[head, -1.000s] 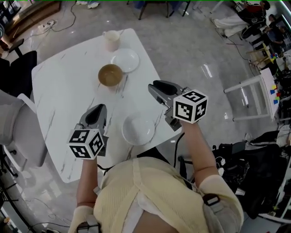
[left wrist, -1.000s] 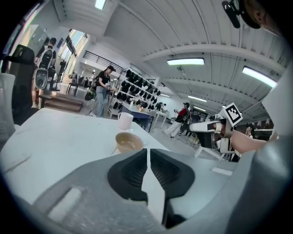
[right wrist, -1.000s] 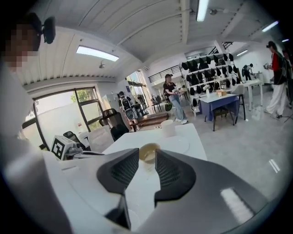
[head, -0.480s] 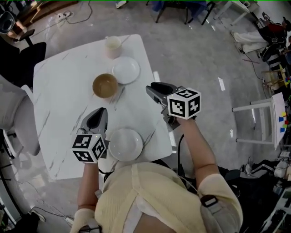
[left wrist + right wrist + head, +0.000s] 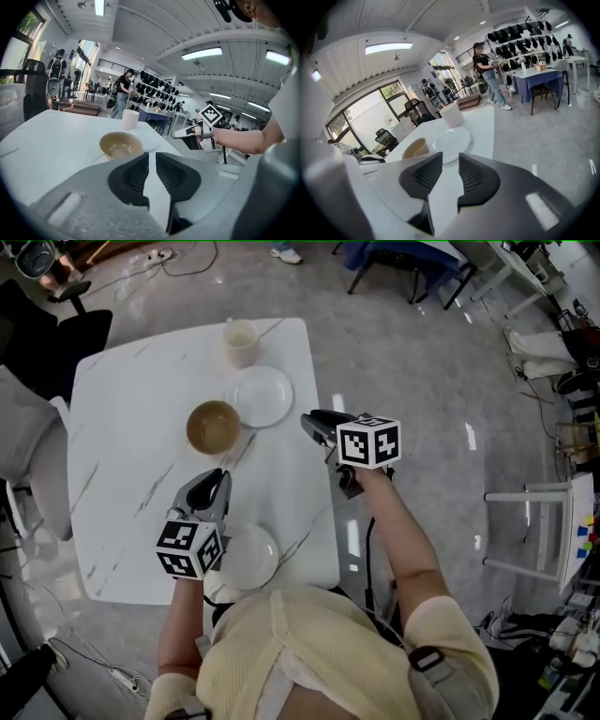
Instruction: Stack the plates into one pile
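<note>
Two white plates lie on the white marble table. One plate sits far right, next to a brown bowl; the other plate lies at the near edge. My left gripper hovers just left of the near plate and points at the bowl; its jaws are opening, a narrow gap with nothing in it. My right gripper hangs at the table's right edge, open and empty, aimed at the far plate.
A pale cup stands behind the far plate. A white chair is at the table's left side and a dark chair at its far left corner. Grey floor lies beyond the right edge.
Both grippers have moved forward and lower over the table. The left one has passed alongside the near plate toward the bowl; the right one has closed in on the far plate.
</note>
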`<state>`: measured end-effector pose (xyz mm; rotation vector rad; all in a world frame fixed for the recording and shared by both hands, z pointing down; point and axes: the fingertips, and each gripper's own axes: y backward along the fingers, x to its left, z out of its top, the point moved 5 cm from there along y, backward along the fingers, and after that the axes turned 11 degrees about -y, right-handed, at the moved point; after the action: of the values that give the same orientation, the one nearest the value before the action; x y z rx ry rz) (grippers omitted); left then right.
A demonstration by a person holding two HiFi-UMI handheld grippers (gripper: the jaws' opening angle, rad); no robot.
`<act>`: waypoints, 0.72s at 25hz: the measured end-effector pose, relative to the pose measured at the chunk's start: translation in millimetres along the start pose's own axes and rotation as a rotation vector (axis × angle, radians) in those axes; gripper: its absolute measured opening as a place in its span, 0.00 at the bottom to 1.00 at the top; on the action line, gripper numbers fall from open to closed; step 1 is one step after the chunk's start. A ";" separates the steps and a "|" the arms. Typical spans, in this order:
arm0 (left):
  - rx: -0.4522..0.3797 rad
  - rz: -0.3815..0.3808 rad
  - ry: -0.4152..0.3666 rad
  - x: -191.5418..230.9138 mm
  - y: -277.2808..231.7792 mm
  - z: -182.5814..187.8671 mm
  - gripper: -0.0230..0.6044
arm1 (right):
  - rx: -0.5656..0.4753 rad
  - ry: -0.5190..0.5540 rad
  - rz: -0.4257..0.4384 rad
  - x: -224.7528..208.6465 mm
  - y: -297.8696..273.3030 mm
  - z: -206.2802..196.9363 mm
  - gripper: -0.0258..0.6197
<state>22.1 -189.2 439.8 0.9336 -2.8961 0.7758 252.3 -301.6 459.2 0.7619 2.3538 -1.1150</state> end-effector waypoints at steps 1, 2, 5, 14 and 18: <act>0.006 0.003 0.006 -0.3 -1.9 -1.6 0.11 | 0.007 -0.009 0.003 -3.4 -5.5 1.3 0.22; 0.011 0.008 0.011 0.0 -3.1 -3.3 0.11 | 0.014 -0.019 0.010 -5.8 -11.0 2.7 0.22; 0.022 0.030 0.019 3.2 -3.8 -7.0 0.11 | 0.033 -0.055 0.030 -11.1 -27.1 7.7 0.22; 0.023 0.042 0.042 6.8 -9.7 -10.2 0.11 | 0.062 -0.127 -0.068 -26.9 -60.7 12.3 0.23; 0.022 0.031 0.045 6.7 -13.2 -10.3 0.12 | 0.063 -0.167 -0.102 -29.4 -68.5 14.4 0.23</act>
<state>22.3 -197.4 455.8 0.8637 -2.8758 0.8211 233.0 -357.9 506.4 0.5524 2.2479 -1.2493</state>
